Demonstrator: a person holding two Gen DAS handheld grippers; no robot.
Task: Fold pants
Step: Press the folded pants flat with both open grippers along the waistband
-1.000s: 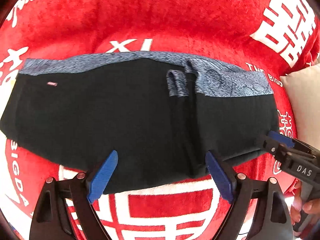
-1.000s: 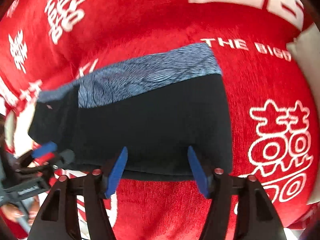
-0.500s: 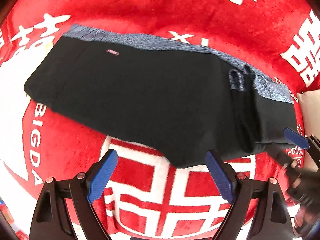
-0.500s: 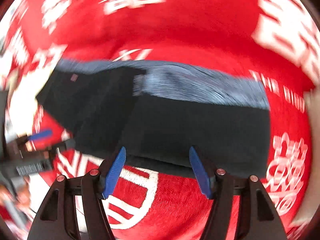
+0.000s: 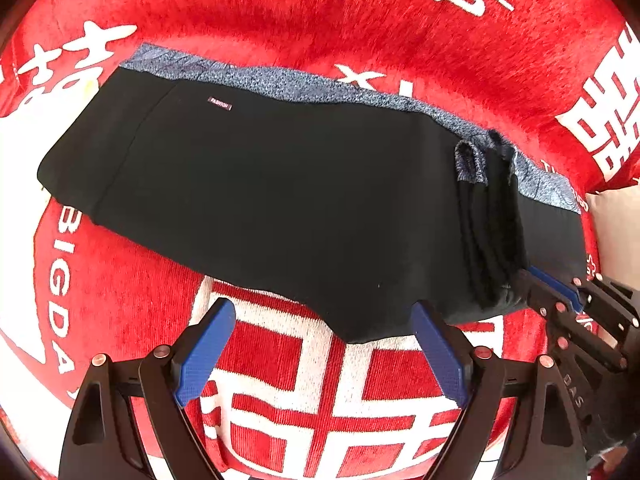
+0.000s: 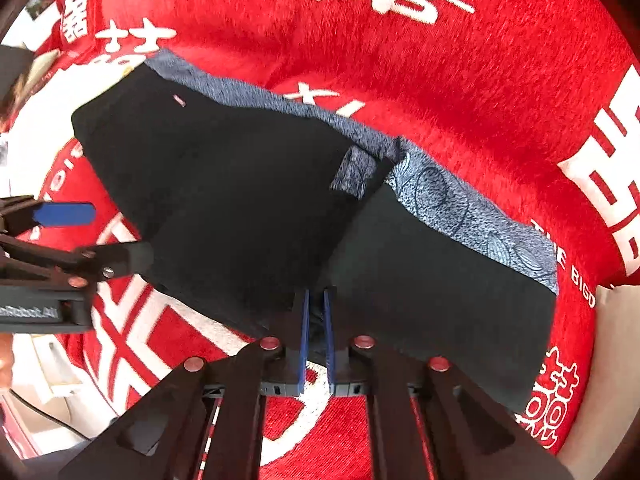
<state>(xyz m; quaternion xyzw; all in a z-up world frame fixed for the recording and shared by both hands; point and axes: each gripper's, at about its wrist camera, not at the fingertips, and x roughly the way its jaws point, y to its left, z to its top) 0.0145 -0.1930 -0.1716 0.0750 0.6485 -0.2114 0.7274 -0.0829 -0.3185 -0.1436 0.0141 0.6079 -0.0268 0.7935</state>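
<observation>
Pants (image 6: 248, 200) hem — pinched, pads-hidden.

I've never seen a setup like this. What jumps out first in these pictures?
The bright red cloth with big white characters fills both views, and black pants with a blue-grey patterned waistband lie flat across its middle. The right gripper has pinched the near edge of the pants at a fold between its blue pads, while the left gripper hangs wide open just short of that edge, holding nothing.
</observation>
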